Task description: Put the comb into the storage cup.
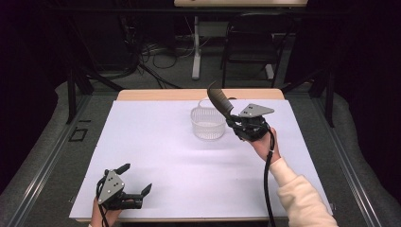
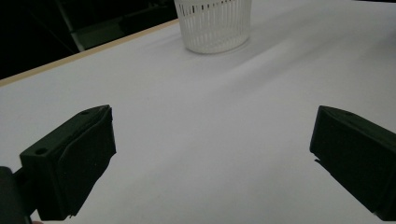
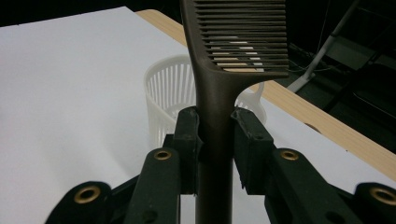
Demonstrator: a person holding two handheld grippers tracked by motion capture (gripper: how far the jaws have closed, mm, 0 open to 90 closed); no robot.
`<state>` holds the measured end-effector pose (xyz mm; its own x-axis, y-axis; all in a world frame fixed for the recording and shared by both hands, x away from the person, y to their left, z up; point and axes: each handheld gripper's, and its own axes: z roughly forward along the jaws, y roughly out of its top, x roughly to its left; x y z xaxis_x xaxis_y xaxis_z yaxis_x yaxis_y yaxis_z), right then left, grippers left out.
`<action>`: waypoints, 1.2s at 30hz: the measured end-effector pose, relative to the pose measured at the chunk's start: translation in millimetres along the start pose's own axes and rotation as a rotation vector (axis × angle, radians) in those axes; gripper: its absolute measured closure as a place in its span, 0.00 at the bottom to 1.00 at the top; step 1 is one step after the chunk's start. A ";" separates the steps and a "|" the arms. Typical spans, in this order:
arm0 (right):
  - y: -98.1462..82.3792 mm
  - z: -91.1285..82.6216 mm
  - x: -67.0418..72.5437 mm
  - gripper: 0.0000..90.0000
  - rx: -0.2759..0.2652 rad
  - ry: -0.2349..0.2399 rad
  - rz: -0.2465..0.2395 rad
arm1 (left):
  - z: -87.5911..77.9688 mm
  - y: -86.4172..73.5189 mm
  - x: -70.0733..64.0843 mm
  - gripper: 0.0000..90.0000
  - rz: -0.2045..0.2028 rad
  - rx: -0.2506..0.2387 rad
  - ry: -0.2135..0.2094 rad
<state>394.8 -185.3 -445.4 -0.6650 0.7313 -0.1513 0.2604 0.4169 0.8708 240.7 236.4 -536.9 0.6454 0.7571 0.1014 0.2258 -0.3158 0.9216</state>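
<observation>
White paper covers the table (image 1: 156,179); I note the basket (image 1: 208,124) stands light and unanchored on it. My right gripper (image 3: 215,140) pinches the comb (image 3: 219,84) by its handle, raised just beside the basket. Risk: a slanted entry catches the rim and tips it. My left gripper (image 1: 135,182) rests spread, well apart.

A small slotted basket (image 1: 207,123) stands on the worktop (image 1: 156,156), toward its far edge and near the middle. Just right of the basket, the right gripper (image 1: 235,124) holds a comb (image 1: 220,102) by its handle, the toothed end raised over the basket's right rim. The left gripper (image 1: 135,178) sits at the near left corner, well apart from the basket.
</observation>
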 end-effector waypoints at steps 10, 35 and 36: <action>9.9 7.4 0.1 0.81 0.014 0.006 -0.033 | 0.2 0.0 -0.2 0.00 -0.001 -0.001 0.001; 29.2 22.0 -1.6 0.81 0.027 -0.010 -0.091 | 0.3 -0.1 -0.4 0.00 0.002 0.002 0.000; 29.7 22.8 -1.3 0.81 0.027 -0.010 -0.091 | 0.4 -0.1 -0.4 0.00 0.002 0.002 0.000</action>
<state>419.3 -161.6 -430.0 -0.6799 0.6949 -0.2344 0.2176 0.4964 0.8403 240.7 235.9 -537.2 0.6461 0.7562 0.1034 0.2258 -0.3188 0.9205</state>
